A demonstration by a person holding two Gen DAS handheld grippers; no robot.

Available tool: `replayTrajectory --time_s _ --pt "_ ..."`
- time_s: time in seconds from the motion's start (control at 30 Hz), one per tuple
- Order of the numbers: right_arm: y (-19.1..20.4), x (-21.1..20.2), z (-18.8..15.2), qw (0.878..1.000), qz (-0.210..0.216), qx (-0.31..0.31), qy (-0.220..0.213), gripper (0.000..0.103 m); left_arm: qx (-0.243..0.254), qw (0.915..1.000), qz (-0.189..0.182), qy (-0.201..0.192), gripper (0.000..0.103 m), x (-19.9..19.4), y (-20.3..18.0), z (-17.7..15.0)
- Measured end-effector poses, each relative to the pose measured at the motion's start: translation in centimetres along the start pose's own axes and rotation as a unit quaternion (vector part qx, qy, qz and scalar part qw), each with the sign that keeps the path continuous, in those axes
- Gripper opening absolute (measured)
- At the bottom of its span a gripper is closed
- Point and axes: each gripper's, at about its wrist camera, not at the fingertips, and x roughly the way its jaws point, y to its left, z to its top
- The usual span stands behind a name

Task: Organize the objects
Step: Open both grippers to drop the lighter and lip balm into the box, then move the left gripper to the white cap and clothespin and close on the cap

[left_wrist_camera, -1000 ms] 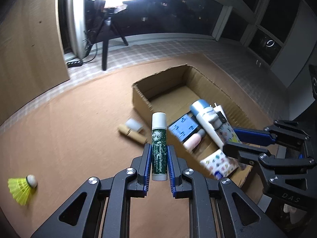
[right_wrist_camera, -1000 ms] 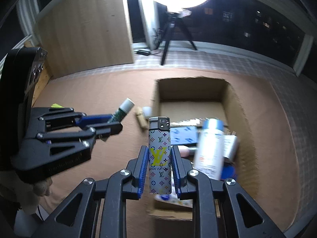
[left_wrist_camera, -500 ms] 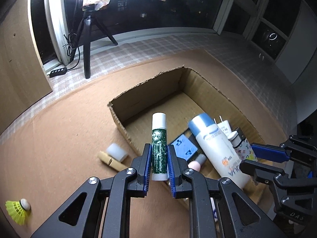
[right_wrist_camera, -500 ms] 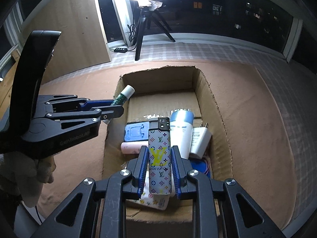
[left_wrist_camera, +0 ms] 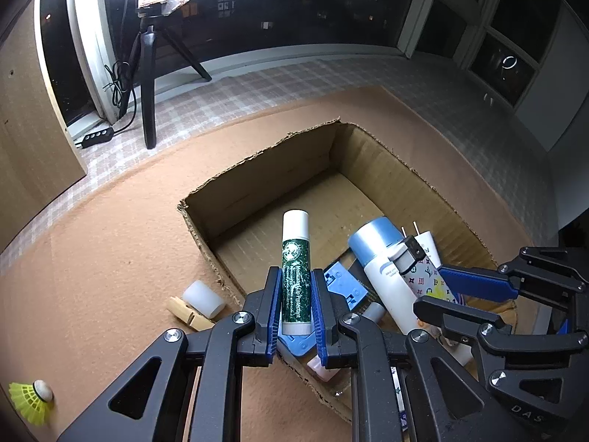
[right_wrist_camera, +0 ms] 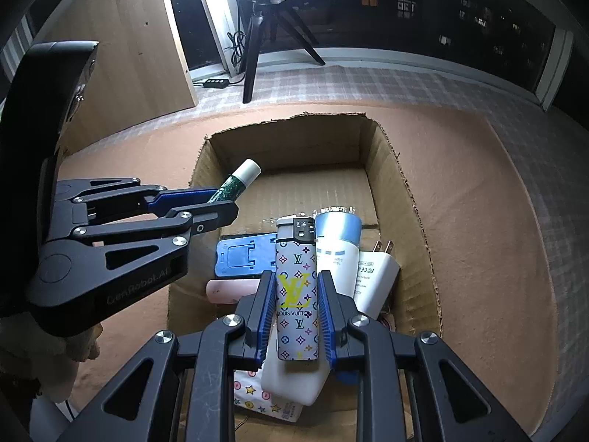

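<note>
Both tongs have been carried in over the cardboard box (right_wrist_camera: 401, 199) within the last second. The left tongs (left_wrist_camera: 295, 302) are clamped on the green lip balm (left_wrist_camera: 294, 272), now held above the box's left side; the right tongs (right_wrist_camera: 296, 316) are clamped on the patterned lighter (right_wrist_camera: 296, 291), above the white bottle (right_wrist_camera: 337, 254). Release into the box is probably due next.
</note>
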Motion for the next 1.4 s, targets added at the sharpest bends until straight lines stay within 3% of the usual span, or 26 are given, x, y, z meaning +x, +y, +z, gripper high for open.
replayTrajectory --time_s 0.2,0.27,0.33,0.37,0.7,1.1,1.4 --pt "-0.4 0.2 0.2 1.000 -0.003 0.008 0.005 0.024 0.003 1.0000 -0.007 -0.001 0.017 0.1 -0.2 0.1" --pt "-0.4 0.2 0.3 1.000 -0.003 0.009 0.004 0.036 0.005 0.9999 -0.010 -0.001 0.020 0.1 -0.2 0.1" --pt "-0.3 0.1 0.3 1.000 -0.006 0.009 0.000 0.039 0.005 0.9999 -0.012 -0.001 0.030 -0.1 -0.3 0.1" --pt "-0.2 0.1 0.3 1.000 -0.005 0.009 0.000 0.039 0.005 0.9999 -0.011 -0.004 0.033 -0.2 -0.3 0.0" --pt "0.4 -0.6 0.0 1.000 0.005 0.024 -0.003 0.039 -0.021 0.9994 0.002 -0.029 0.033 -3.6 2.8 -0.8" --pt "1.4 -1.9 -0.7 0.998 0.033 0.056 -0.011 0.039 -0.107 0.9932 0.036 -0.026 0.033 -5.9 11.8 -3.9" --pt "1.7 -2.6 -2.0 0.997 0.041 0.071 -0.007 0.039 -0.112 0.9931 0.031 -0.018 0.033 -4.7 12.5 -4.3"
